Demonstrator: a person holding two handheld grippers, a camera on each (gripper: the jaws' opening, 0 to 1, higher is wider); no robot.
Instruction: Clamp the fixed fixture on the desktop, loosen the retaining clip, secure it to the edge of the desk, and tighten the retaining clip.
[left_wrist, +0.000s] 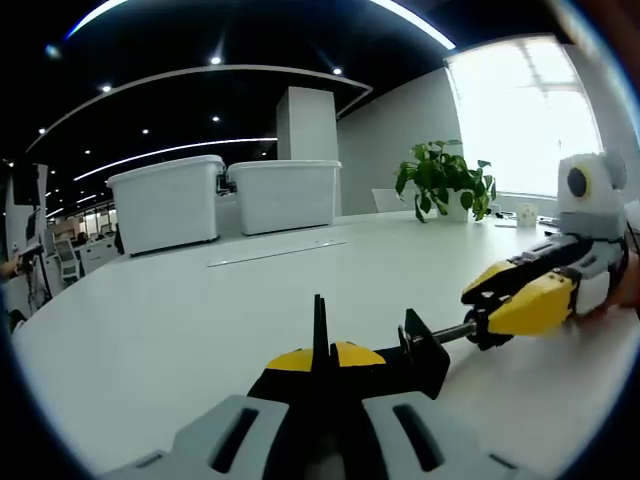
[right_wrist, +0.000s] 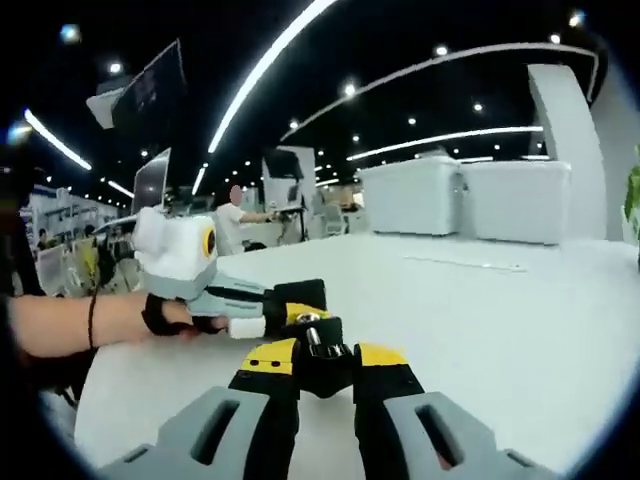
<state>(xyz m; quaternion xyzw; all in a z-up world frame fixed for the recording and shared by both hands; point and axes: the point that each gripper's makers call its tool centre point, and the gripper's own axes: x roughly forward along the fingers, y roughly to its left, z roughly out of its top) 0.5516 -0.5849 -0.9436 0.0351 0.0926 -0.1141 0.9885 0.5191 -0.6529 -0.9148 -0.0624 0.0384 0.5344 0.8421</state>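
Gripping the clamp (left_wrist: 420, 352) from two ends, both claws sit low over the white table (left_wrist: 200, 320). In the left gripper view, the left claw (left_wrist: 320, 375) is closed on the clamp's black frame, its yellow-tipped jaws pressed together with a thin black plate standing up between them. The clamp rests on the table just beyond, its metal screw (left_wrist: 450, 334) running right to the right claw (left_wrist: 500, 305), whose jaws are shut around the screw's handle end. In the right gripper view, the right claw (right_wrist: 318, 362) pinches the black knob with the screw end (right_wrist: 312, 338) between its jaws, and the left claw (right_wrist: 290, 308) comes in from the left, held by a hand (right_wrist: 165, 315). Farther back on the table stand two white bins (left_wrist: 225, 198) and, to the right, a potted plant (left_wrist: 445, 180) near a bright window (left_wrist: 525, 115).
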